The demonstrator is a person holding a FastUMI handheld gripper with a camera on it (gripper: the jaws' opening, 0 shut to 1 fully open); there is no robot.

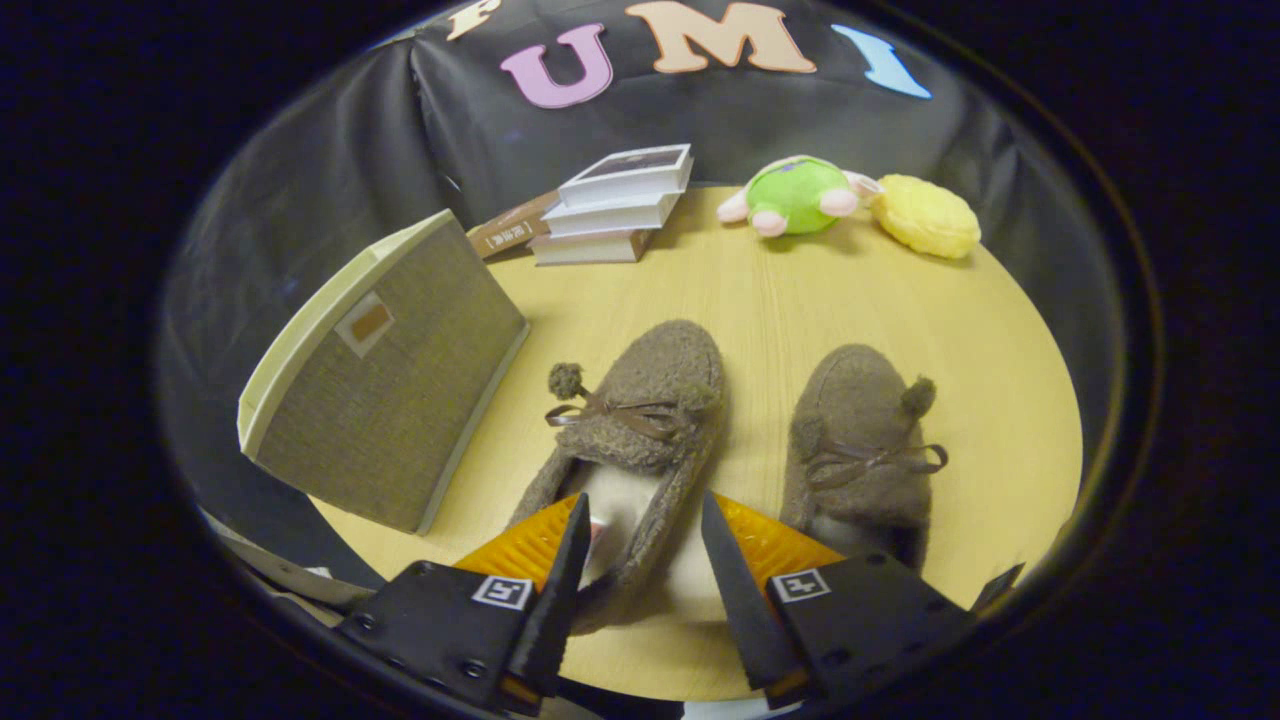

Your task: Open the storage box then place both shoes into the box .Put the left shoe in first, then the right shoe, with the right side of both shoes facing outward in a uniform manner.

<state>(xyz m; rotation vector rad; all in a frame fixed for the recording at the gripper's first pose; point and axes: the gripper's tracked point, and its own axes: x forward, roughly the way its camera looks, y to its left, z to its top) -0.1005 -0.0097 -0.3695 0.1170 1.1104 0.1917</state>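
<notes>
The hand-held gripper point(640, 515) is open. Its two fingers stand apart on either side of the heel end of the left shoe point(640, 420); whether either finger touches the shoe cannot be determined. The right wall of the heel lies between the fingers.

The left shoe lies on the table point(800, 300) just ahead of the fingers, long axis running away from the gripper, toe pointing toward the far side of the table and tilted slightly to the right. The right shoe point(860, 430) lies beside it to the right, apart from it, roughly parallel, toe also pointing away. Both shoes are low slippers of brown fuzzy fabric with a rounded toe, a thin ribbon bow across the vamp and small pompoms; the left shoe shows a pale lining.

The storage box point(385, 375) stands to the left of the left shoe, near the table edge. It is rectangular, faced in coarse woven grey-brown fabric with a cream rim and a small label frame.

Beyond the shoes lie stacked books point(615, 205), a green plush toy point(797, 195) and a yellow plush toy point(925, 217). The table is round with a light wood-grain surface.
</notes>
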